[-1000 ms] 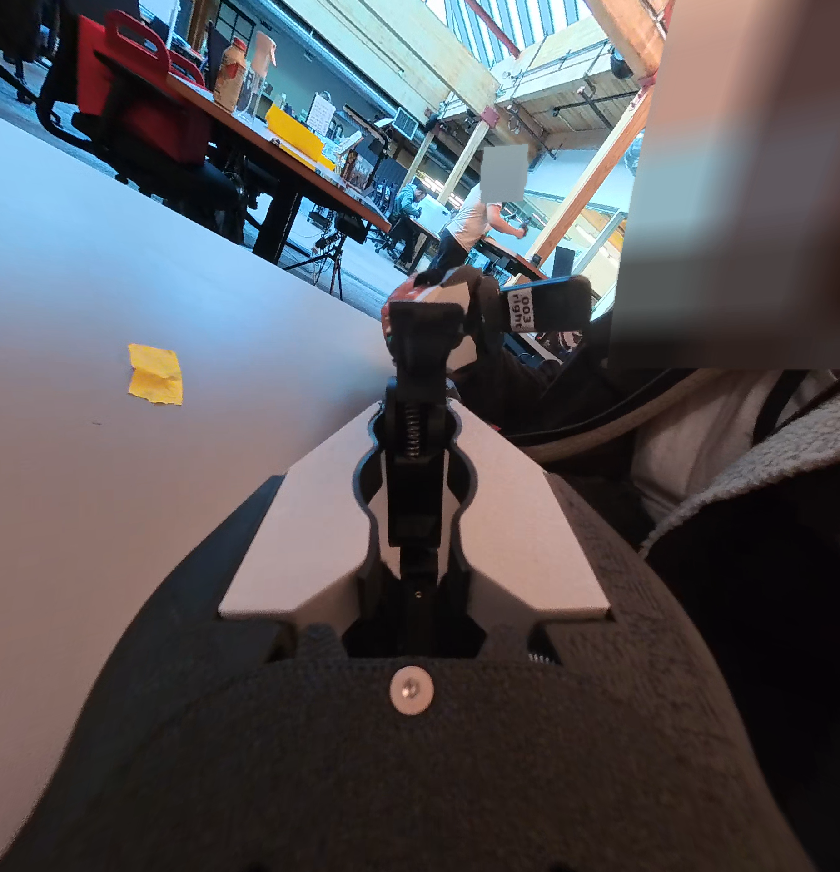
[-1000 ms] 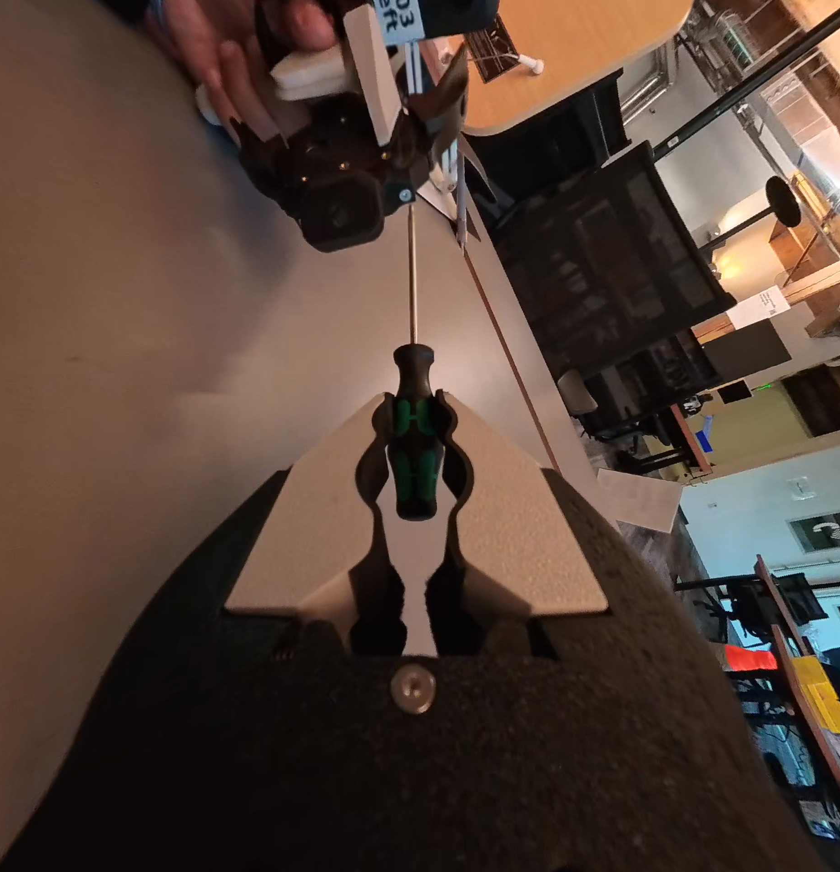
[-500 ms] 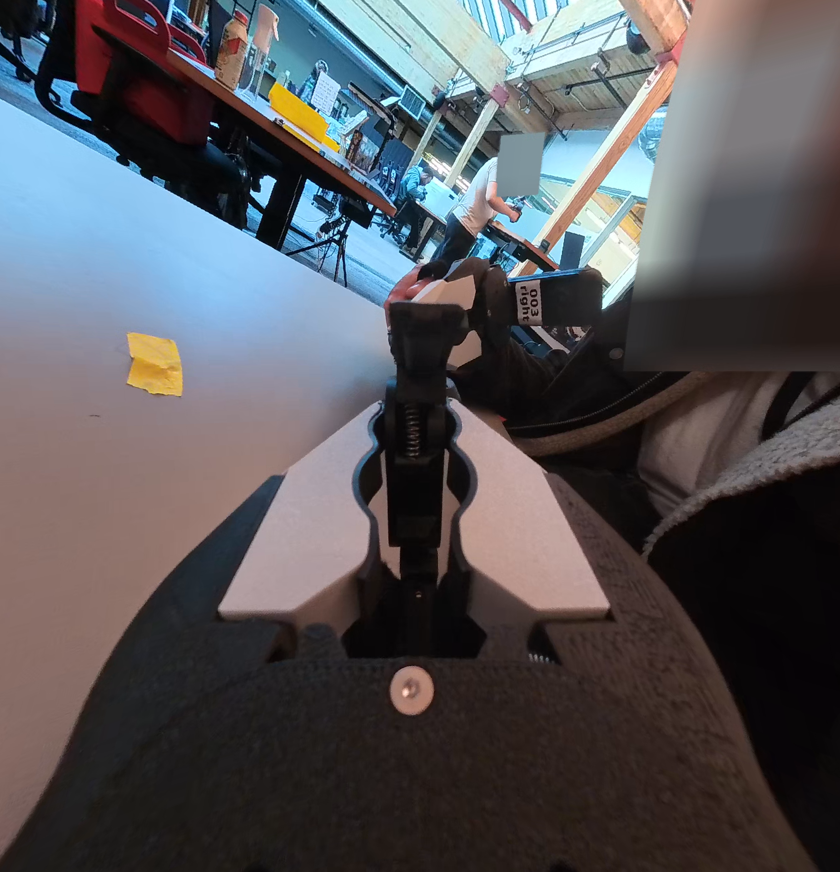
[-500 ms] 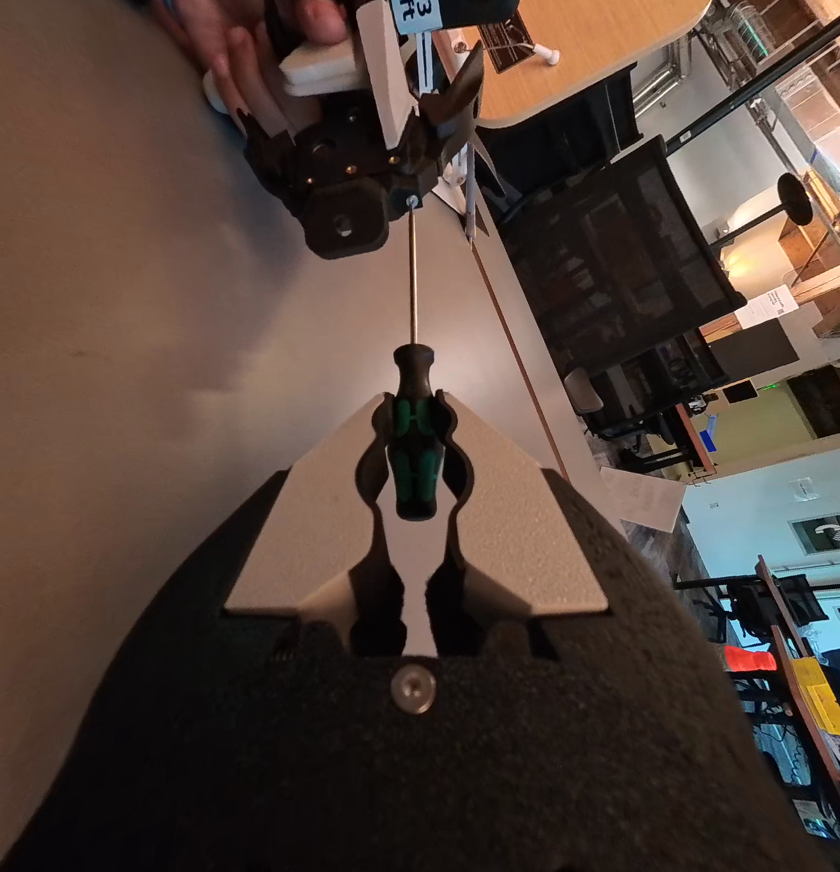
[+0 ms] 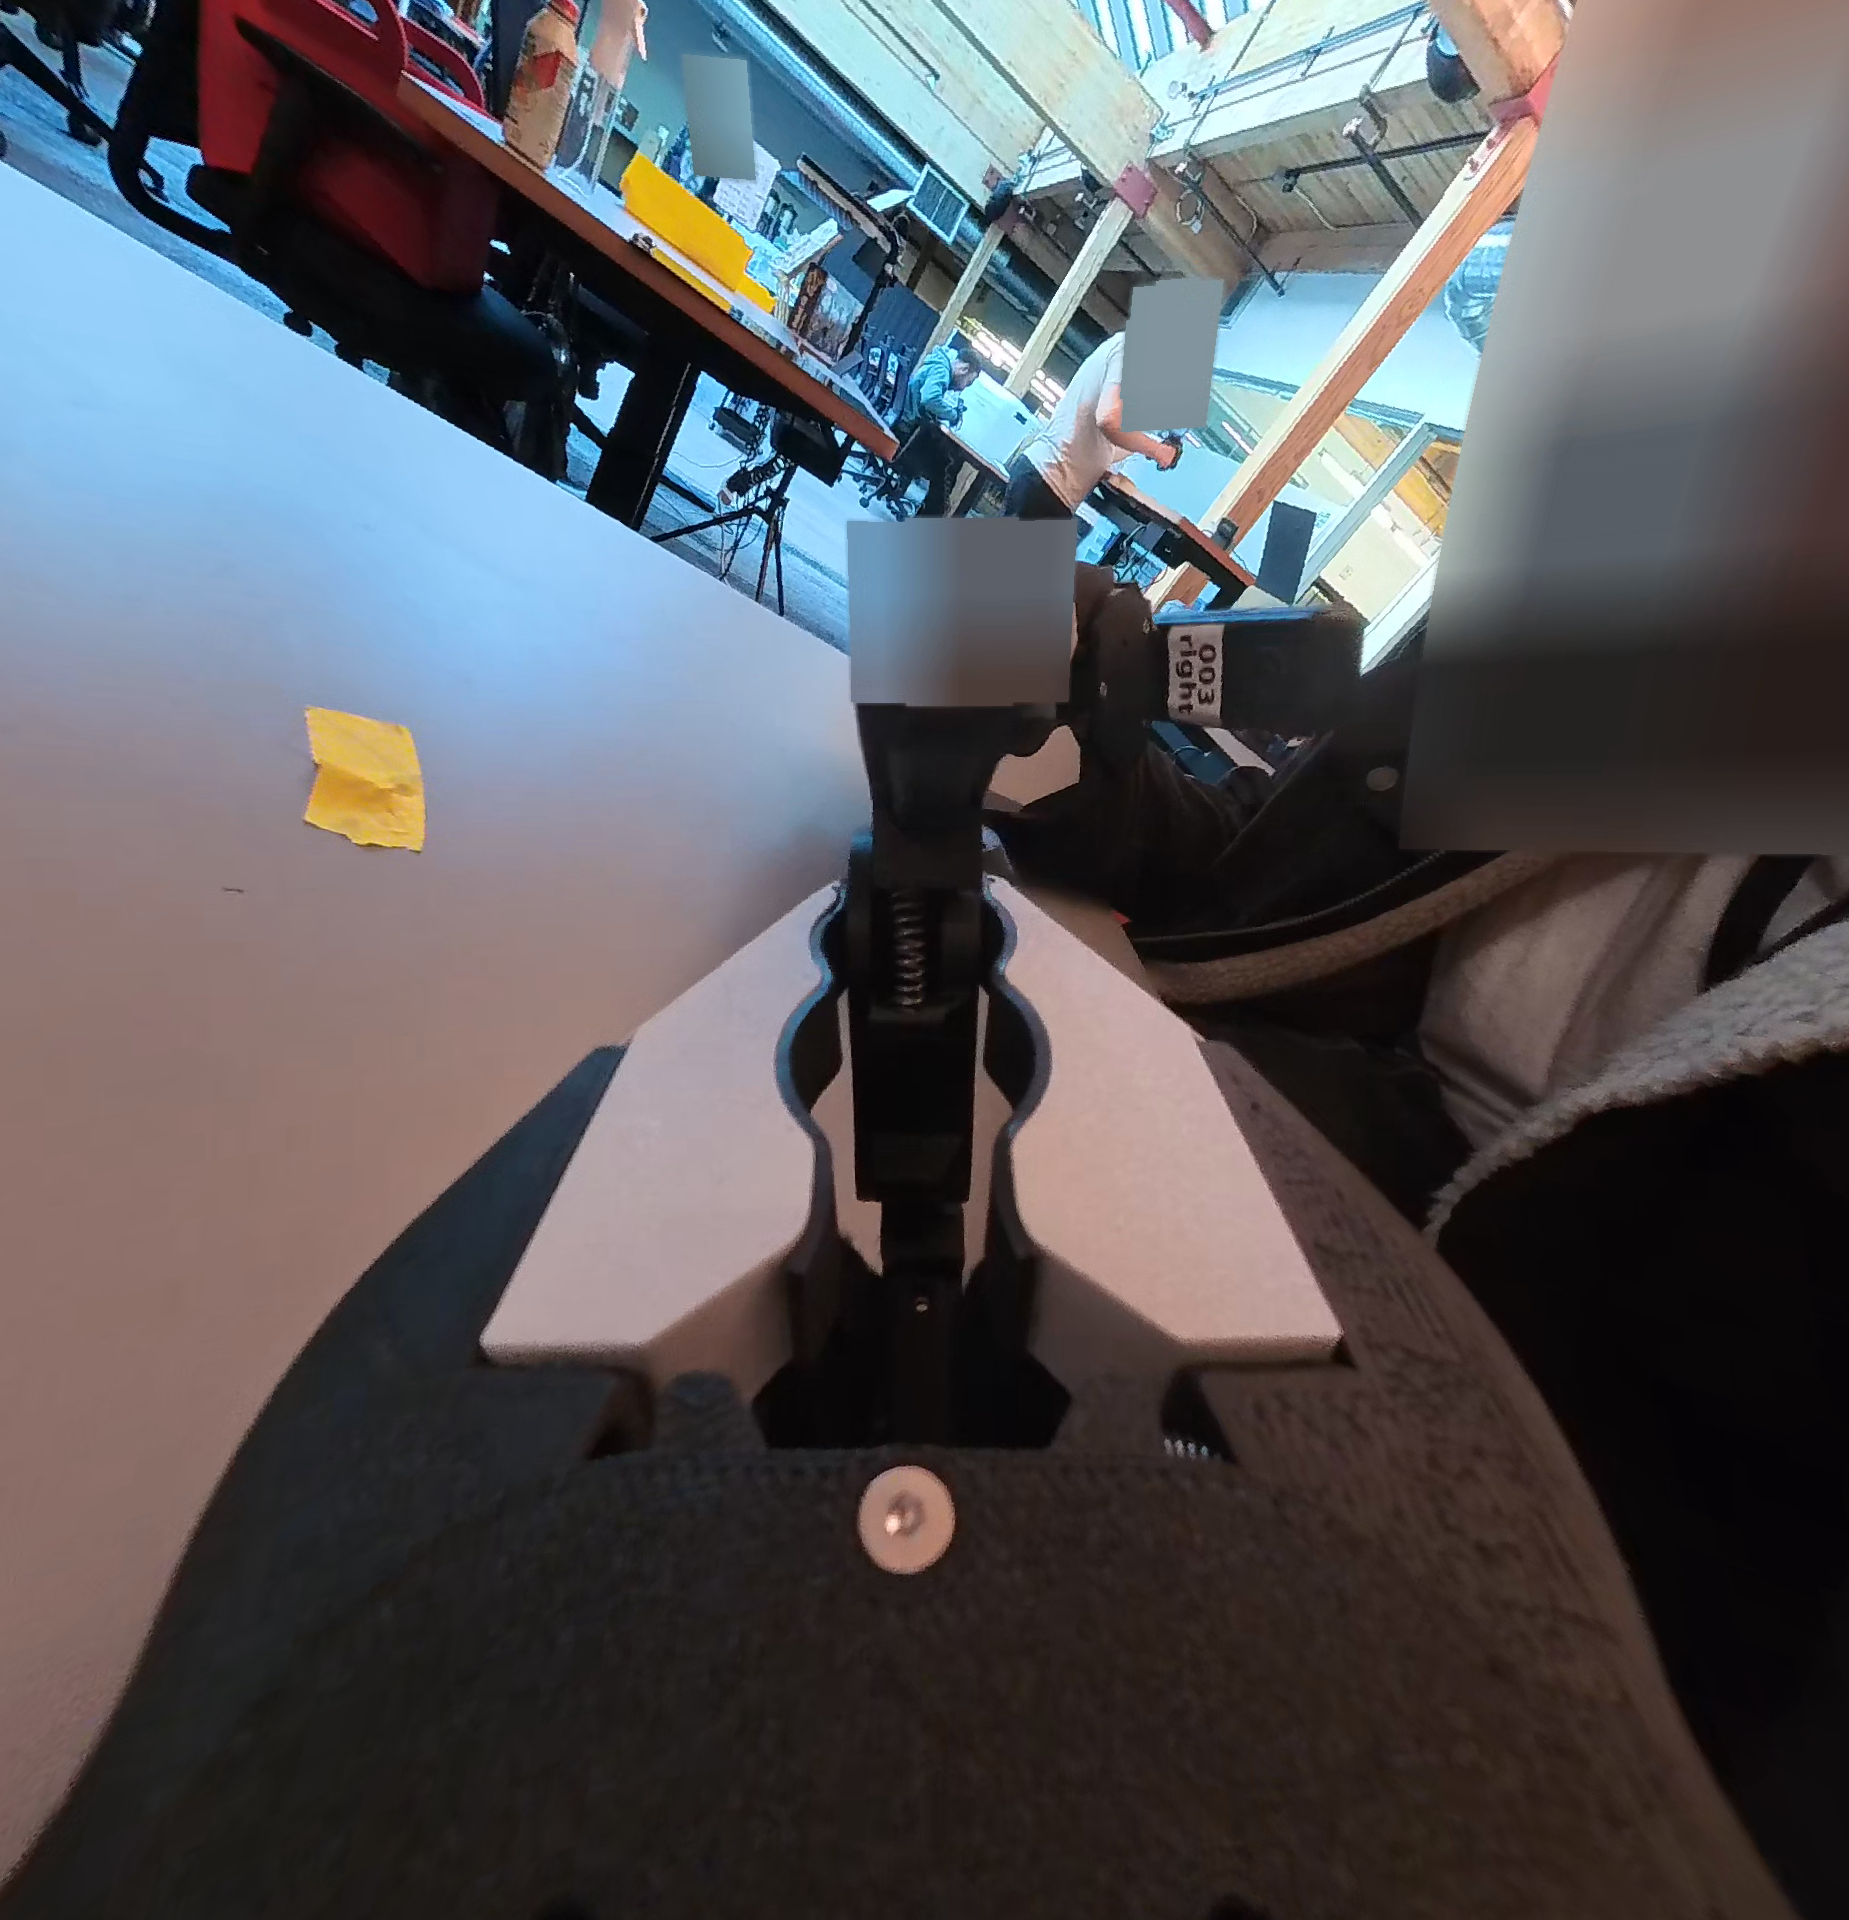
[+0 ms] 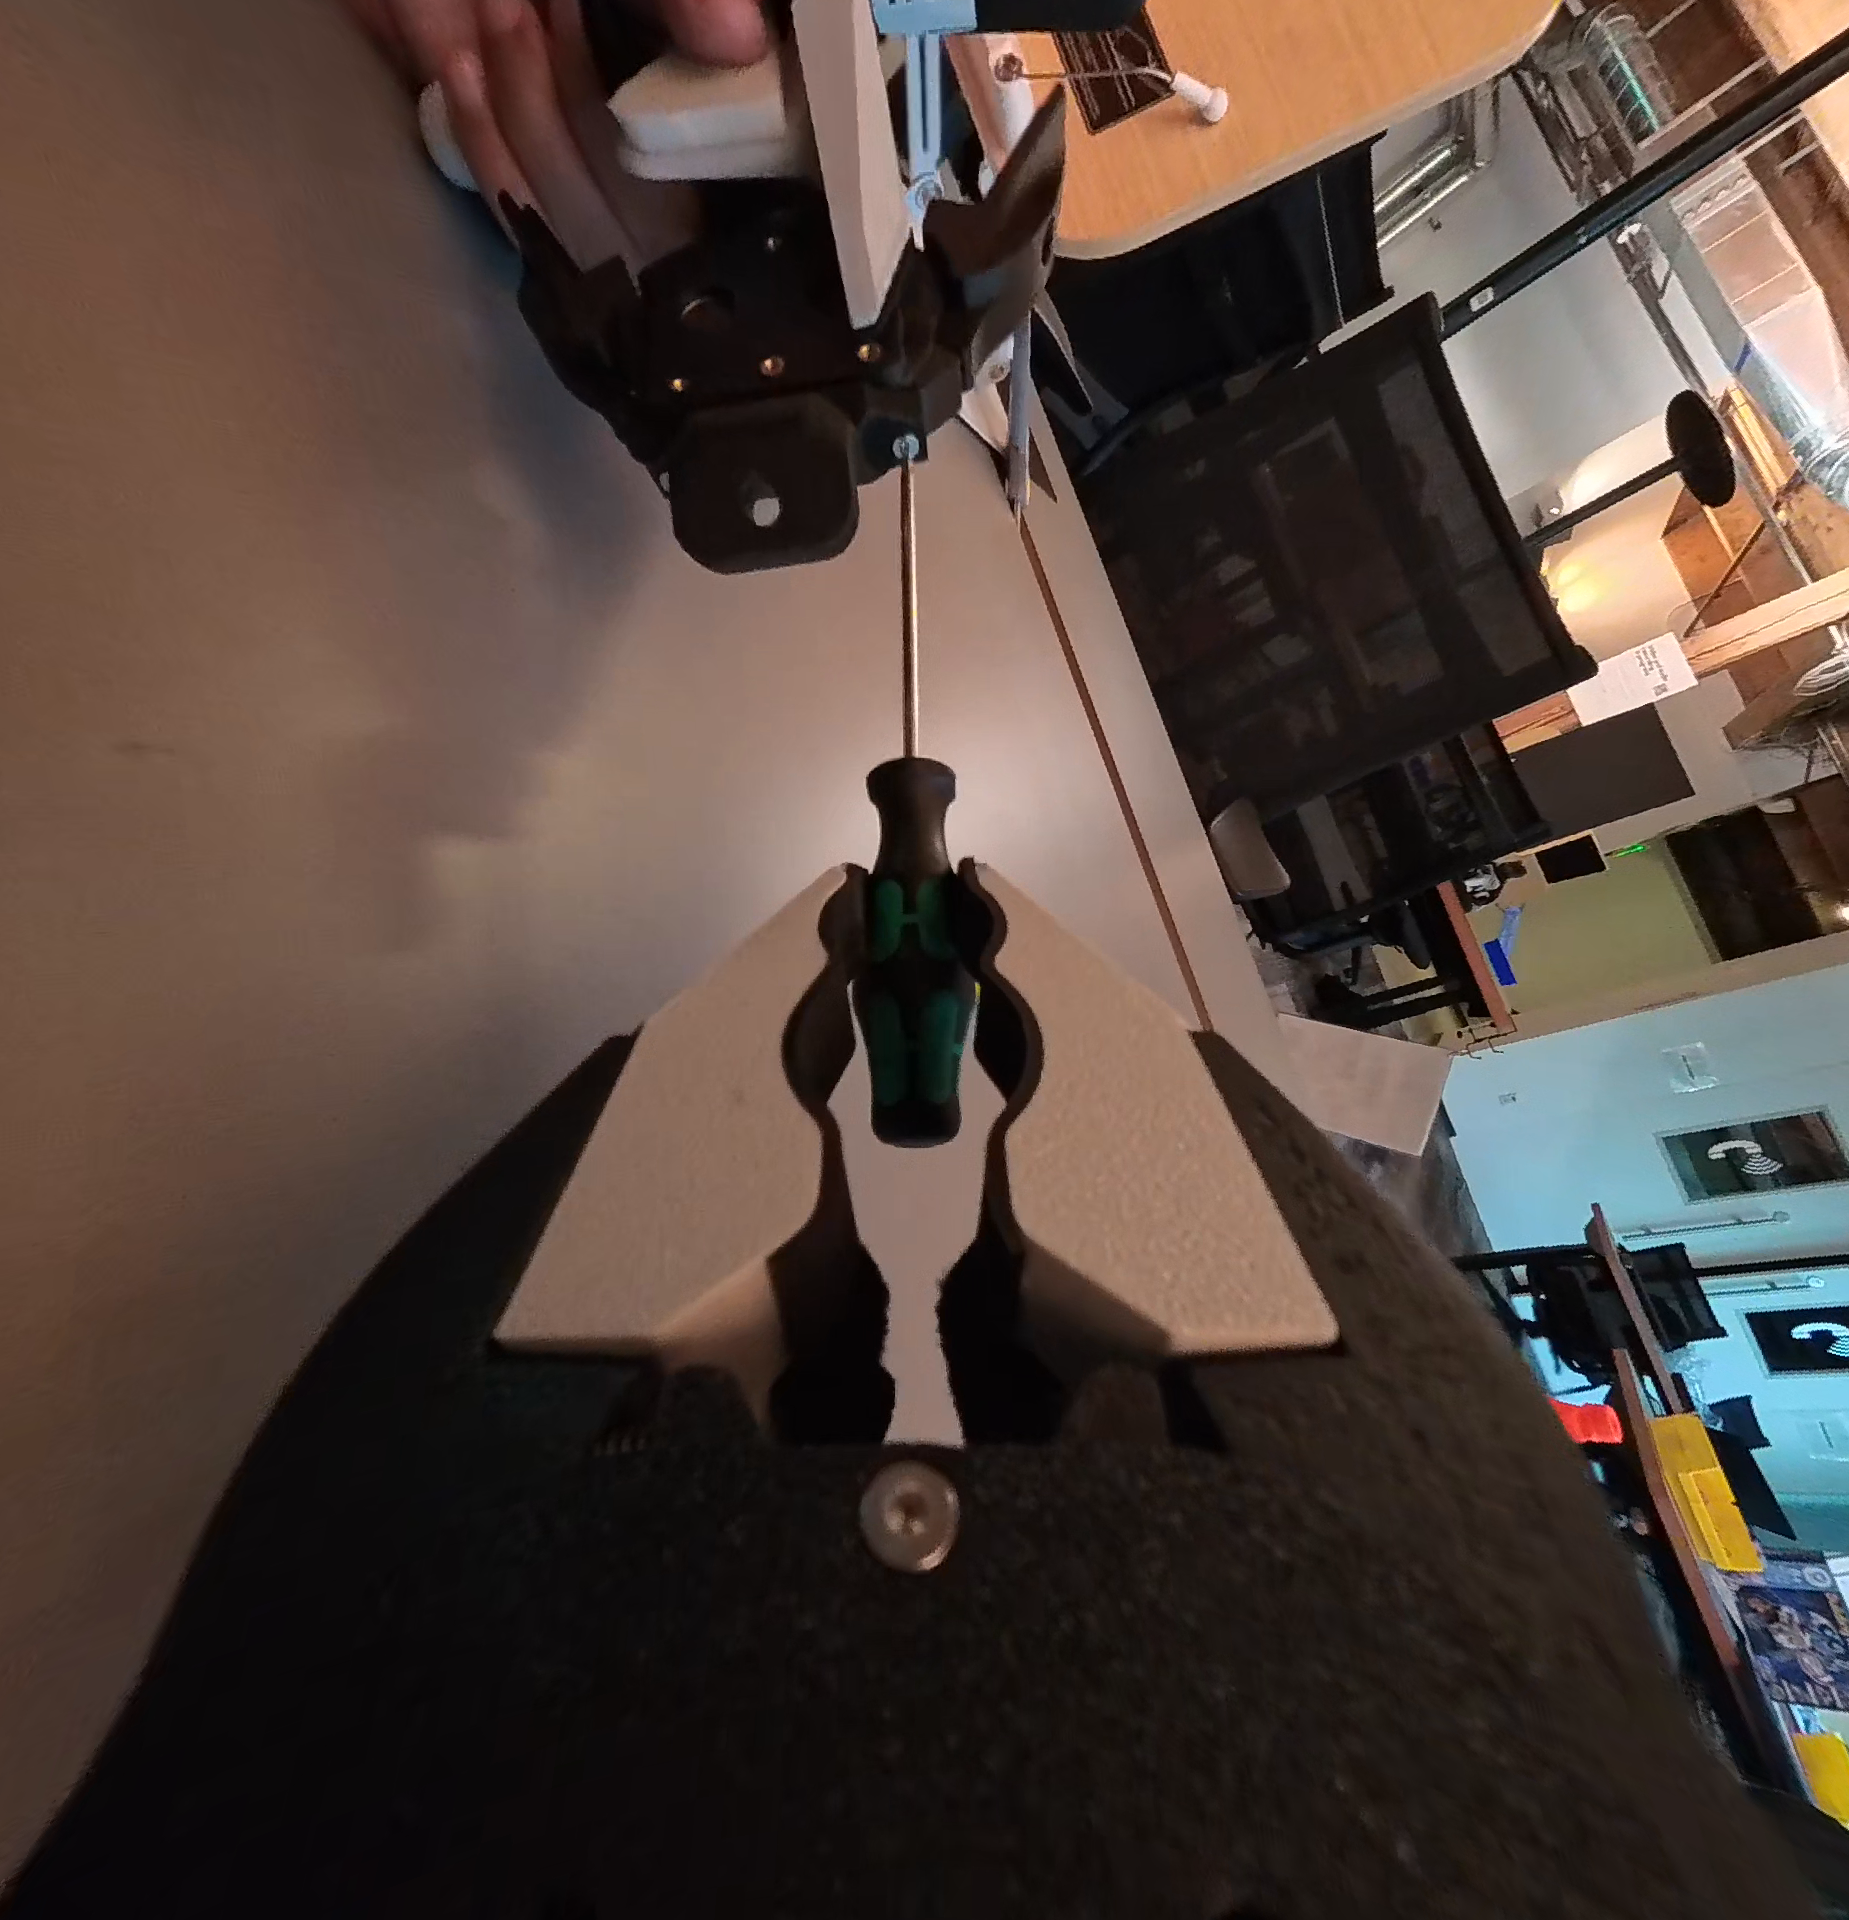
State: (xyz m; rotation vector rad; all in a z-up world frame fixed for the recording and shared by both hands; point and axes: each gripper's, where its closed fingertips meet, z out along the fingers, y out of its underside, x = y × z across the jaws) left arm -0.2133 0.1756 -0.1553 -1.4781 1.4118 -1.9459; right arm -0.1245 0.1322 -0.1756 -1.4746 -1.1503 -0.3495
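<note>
My left gripper (image 5: 915, 899) is shut on a black mechanical part (image 5: 912, 1039) with a bare coil spring (image 5: 907, 951), held above a white table (image 5: 276, 582). My right gripper (image 6: 904, 878) is shut on a screwdriver (image 6: 912, 997) with a green and black handle. Its thin shaft (image 6: 907, 623) points away from me, and the tip rests on a small silver screw (image 6: 906, 475) at the corner of the black part (image 6: 759, 499). A hand (image 6: 525, 94) holds the left gripper at the top of the right wrist view. The right gripper's handle (image 5: 1252, 665) shows beyond the part in the left wrist view.
A scrap of yellow tape (image 5: 364, 779) lies on the table to the left. The table's far edge (image 6: 1107, 790) runs past the screwdriver, with a black mesh chair (image 6: 1315, 582) behind it. A person's clothing (image 5: 1574, 987) fills the right of the left wrist view. Other desks and people stand far off.
The black part and the left gripper have come slightly closer to the right gripper. The screwdriver tip, beside the screw a second ago, now sits on it. Both grips are unchanged.
</note>
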